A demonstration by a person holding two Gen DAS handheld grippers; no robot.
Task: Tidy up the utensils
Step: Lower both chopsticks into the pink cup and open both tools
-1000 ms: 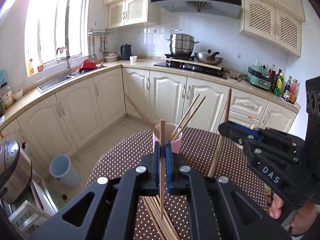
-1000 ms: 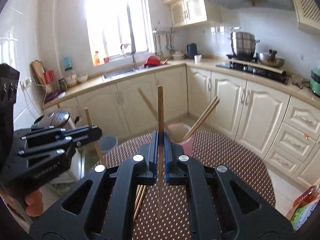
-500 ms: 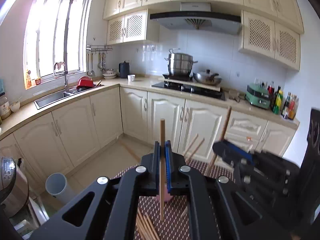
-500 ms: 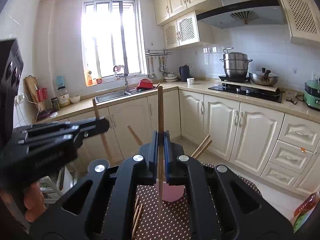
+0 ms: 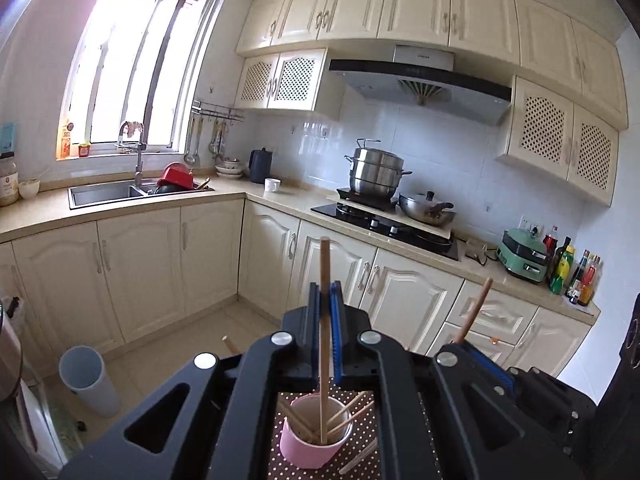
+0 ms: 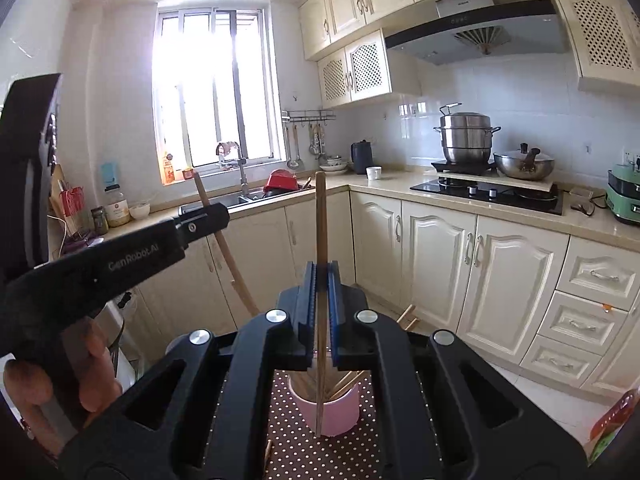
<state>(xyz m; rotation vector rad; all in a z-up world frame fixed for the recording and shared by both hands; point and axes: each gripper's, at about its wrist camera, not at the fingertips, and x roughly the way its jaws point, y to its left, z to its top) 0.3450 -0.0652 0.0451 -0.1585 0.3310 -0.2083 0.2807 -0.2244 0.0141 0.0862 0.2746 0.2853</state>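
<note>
A pink cup [image 5: 310,446] with several wooden chopsticks in it stands on a brown dotted tablecloth [image 5: 364,440]; it also shows in the right wrist view [image 6: 332,414]. My left gripper [image 5: 325,296] is shut on an upright chopstick [image 5: 325,272] whose lower end reaches into the cup. My right gripper [image 6: 321,276] is shut on another upright chopstick [image 6: 320,216], held in front of the cup. The left gripper also shows in the right wrist view [image 6: 204,220], the right one in the left wrist view [image 5: 464,348].
Loose chopsticks [image 5: 360,458] lie on the cloth beside the cup. Kitchen counters with a sink [image 5: 104,194], a stove with pots [image 5: 376,176] and cabinets stand behind. A grey bin [image 5: 86,380] stands on the floor at left.
Both grippers rose and tilted up, so the cup now sits low between the fingers. The left chopstick's tip has gone into the cup.
</note>
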